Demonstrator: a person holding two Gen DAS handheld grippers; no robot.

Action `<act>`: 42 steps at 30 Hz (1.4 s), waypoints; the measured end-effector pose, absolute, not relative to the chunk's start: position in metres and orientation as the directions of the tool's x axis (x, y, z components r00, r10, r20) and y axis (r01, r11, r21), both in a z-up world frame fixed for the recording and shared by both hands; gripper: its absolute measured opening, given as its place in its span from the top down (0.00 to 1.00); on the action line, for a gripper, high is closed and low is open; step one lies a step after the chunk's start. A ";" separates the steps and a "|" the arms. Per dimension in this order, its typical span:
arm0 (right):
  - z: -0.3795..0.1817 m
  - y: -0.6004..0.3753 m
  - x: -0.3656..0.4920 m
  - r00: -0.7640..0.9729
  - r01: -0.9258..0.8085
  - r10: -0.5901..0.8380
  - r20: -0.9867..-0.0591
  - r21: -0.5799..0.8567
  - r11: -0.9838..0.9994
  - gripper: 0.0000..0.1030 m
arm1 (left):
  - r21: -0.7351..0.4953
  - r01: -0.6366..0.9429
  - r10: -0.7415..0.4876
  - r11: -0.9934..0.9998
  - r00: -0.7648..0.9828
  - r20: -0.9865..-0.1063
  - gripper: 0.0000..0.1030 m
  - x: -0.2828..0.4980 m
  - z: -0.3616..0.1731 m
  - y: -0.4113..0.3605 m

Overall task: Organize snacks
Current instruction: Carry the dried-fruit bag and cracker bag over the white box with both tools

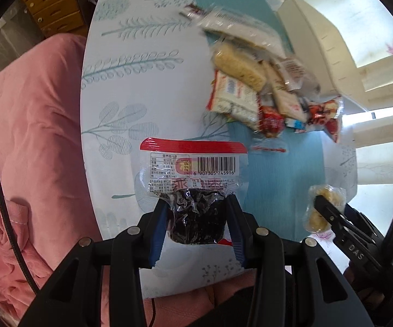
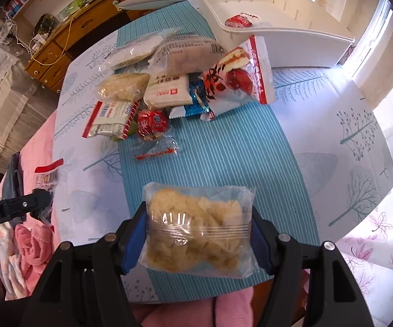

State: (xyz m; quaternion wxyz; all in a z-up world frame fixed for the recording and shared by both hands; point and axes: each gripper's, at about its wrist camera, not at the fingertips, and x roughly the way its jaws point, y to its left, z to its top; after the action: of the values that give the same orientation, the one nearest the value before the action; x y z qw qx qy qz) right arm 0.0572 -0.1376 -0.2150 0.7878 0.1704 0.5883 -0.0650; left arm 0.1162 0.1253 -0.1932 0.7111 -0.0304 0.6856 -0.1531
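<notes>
Gripping: dark snack packet (image 1: 196, 212) was pinched by left gripper (image 1: 197, 218)
Right gripper (image 2: 197, 234): pale snack bag (image 2: 196, 231) was pinched
Advice: both were best lowered gently into white bin (image 2: 299, 41)

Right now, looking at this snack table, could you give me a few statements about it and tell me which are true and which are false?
1. The left gripper holds a packet of dark snack. True.
2. The right gripper is empty. False: it grips a clear bag of pale yellow snack.
3. The white bin has one red-wrapped snack in it. True.
4. The pile of snacks lies on the floor. False: it lies on the table, partly on a striped blue mat.
</notes>
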 end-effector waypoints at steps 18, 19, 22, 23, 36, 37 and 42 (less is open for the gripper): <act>-0.130 -0.194 0.096 0.358 0.178 0.173 -0.917 0.249 0.952 0.35 | -0.324 0.227 -0.344 0.919 0.056 -0.937 0.61 0.125 -0.099 0.023; -0.125 -0.200 0.099 0.366 0.167 0.176 -0.914 0.251 0.954 0.35 | -0.327 0.229 -0.349 0.917 0.064 -0.935 0.61 0.127 -0.094 0.017; -0.112 -0.213 0.106 0.388 0.140 0.179 -0.904 0.249 0.958 0.35 | -0.335 0.237 -0.364 0.912 0.089 -0.927 0.61 0.135 -0.082 -0.002; -0.108 -0.219 0.109 0.394 0.131 0.179 -0.901 0.248 0.960 0.35 | -0.338 0.239 -0.368 0.910 0.095 -0.925 0.61 0.138 -0.078 -0.009; -0.093 -0.289 0.152 0.456 0.074 0.170 -0.874 0.227 0.971 0.35 | -0.354 0.217 -0.394 0.910 0.184 -0.900 0.61 0.193 -0.058 -0.093; -0.095 -0.295 0.156 0.453 0.072 0.173 -0.874 0.229 0.971 0.35 | -0.359 0.209 -0.397 0.910 0.189 -0.898 0.61 0.198 -0.059 -0.098; -0.108 -0.321 0.170 0.456 0.075 0.187 -0.870 0.247 0.966 0.35 | -0.375 0.178 -0.406 0.910 0.197 -0.892 0.61 0.222 -0.068 -0.121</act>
State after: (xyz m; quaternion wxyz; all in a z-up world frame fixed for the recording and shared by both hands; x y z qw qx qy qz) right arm 0.1695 -0.3207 -0.1075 0.8439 0.1257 0.5205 0.0333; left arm 0.2221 -0.1214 -0.0678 0.7680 -0.0941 0.6043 -0.1903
